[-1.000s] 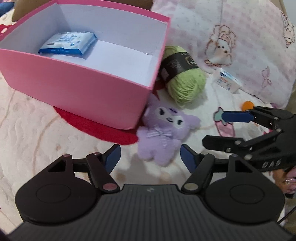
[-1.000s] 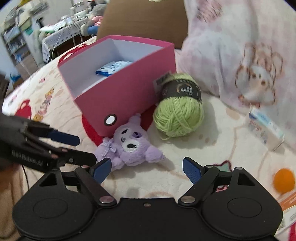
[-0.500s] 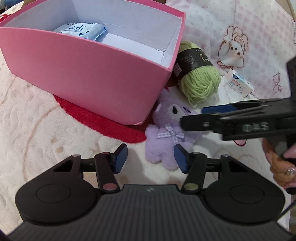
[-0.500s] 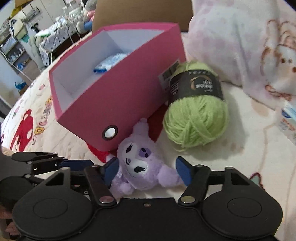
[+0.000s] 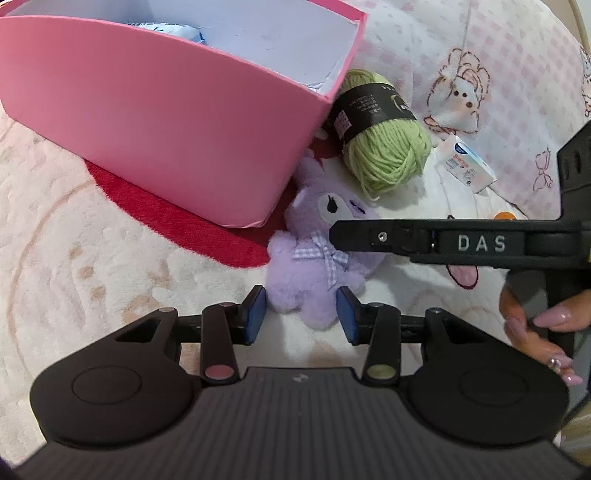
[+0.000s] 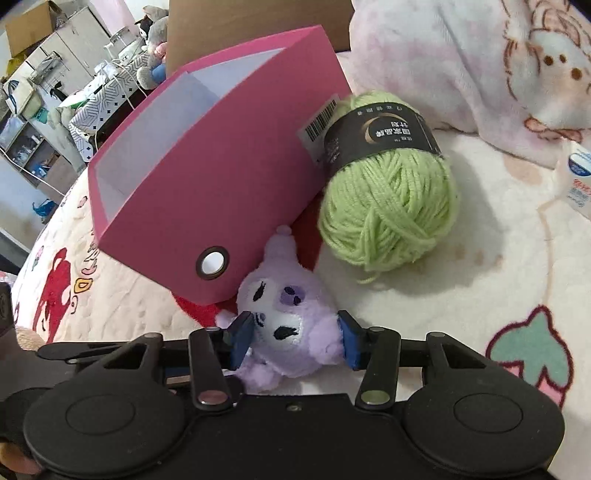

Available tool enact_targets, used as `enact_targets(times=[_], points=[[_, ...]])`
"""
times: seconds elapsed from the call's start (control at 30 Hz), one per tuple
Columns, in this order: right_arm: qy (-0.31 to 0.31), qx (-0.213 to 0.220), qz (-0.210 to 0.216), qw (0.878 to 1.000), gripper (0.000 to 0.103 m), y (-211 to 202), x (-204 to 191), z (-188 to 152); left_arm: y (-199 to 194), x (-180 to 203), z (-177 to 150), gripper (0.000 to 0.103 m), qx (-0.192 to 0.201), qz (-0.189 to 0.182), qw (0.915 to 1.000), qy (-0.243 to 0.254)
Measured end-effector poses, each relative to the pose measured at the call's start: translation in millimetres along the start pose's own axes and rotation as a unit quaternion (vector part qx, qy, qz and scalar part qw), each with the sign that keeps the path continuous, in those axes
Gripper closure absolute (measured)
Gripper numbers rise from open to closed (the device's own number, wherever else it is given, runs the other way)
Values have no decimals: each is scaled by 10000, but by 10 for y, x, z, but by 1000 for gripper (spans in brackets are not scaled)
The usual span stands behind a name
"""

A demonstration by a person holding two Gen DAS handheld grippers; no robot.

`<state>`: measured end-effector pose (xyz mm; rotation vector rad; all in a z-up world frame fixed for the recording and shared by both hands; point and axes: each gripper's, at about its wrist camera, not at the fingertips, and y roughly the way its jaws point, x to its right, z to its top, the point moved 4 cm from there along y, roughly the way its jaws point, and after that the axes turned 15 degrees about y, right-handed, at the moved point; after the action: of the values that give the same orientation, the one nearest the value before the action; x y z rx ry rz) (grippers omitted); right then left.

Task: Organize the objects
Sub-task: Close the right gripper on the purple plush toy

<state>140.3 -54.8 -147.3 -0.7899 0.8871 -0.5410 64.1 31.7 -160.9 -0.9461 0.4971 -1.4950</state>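
Note:
A purple plush toy point(image 5: 314, 258) lies on the bed cover against the corner of a pink box point(image 5: 166, 122), beside a green yarn ball point(image 5: 388, 155). My left gripper point(image 5: 301, 314) is closing around the plush's lower body, and its pads do not visibly press. My right gripper point(image 6: 295, 338) is also closing, with both blue pads against the sides of the plush's head point(image 6: 288, 306). Seen from the left wrist, the right gripper's finger point(image 5: 369, 236) crosses the plush's face. A blue-white tissue packet point(image 5: 166, 27) lies inside the box.
A small white carton point(image 5: 465, 166) and an orange ball point(image 5: 504, 215) lie to the right near a pink patterned pillow point(image 5: 498, 74). A person's hand point(image 5: 535, 325) holds the right gripper. A red patch point(image 5: 177, 221) of the cover lies under the box.
Both grippers have come down onto the plush toy and their jaws have narrowed. The right gripper's pads, wide apart before, now sit against the plush's head.

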Motion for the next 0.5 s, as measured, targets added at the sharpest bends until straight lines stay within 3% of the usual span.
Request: enact_targets(times=[0.1,0.3,0.43,0.5], points=[[66,83,-69,9999,53,-24,-14,-45,-5,-1,0,62,19,-38,10000,1],[867,260,-165,9958,56,-206,107,-188,-49,20,11,62,31,-191,9998,60],[2057,14,-171,9785,57,-316,251,-321,-82,53,28,63,71,-361,9992,144],[2281,24,-161,9735,58,-374,271,-375,-92,78,31,64,85,-458,9987,190]])
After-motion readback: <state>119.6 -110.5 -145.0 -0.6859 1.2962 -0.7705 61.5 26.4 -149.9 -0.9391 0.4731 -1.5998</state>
